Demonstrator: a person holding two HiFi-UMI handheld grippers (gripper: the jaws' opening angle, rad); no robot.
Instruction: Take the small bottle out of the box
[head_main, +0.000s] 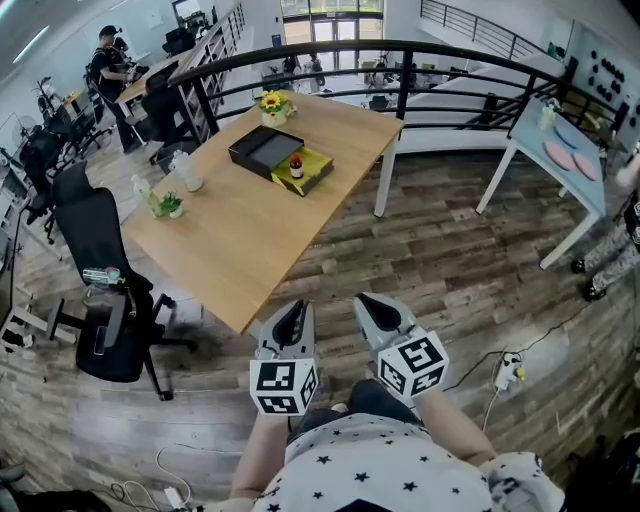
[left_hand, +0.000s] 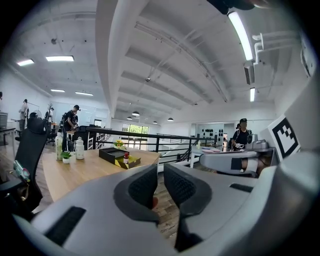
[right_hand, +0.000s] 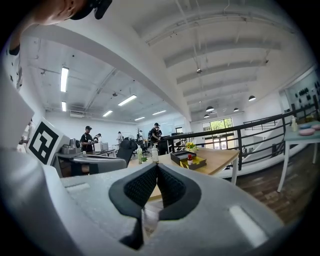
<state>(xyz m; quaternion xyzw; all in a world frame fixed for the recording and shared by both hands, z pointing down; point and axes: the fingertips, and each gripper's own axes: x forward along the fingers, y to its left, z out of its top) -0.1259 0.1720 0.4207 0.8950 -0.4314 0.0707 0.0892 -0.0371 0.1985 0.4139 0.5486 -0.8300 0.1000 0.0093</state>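
A small brown bottle (head_main: 296, 165) with a red cap stands upright on a yellow tray (head_main: 310, 172) that adjoins an open black box (head_main: 262, 148), at the far end of the wooden table (head_main: 230, 250). Both grippers hang low in front of me over the wooden floor, well short of the table's near corner. My left gripper (head_main: 293, 308) has its jaws a little apart with nothing between them. My right gripper (head_main: 378, 305) is shut and empty. The bottle (left_hand: 126, 158) and box (left_hand: 111, 153) show far off in the left gripper view, and the bottle (right_hand: 189, 159) likewise in the right gripper view.
On the table stand a sunflower pot (head_main: 272, 104), a white jar (head_main: 188, 172) and a small plant (head_main: 170, 205). A black office chair (head_main: 105, 300) is left of the table. A black railing (head_main: 400, 60) runs behind; a pale blue table (head_main: 565, 150) stands right. A power strip (head_main: 508, 372) lies on the floor.
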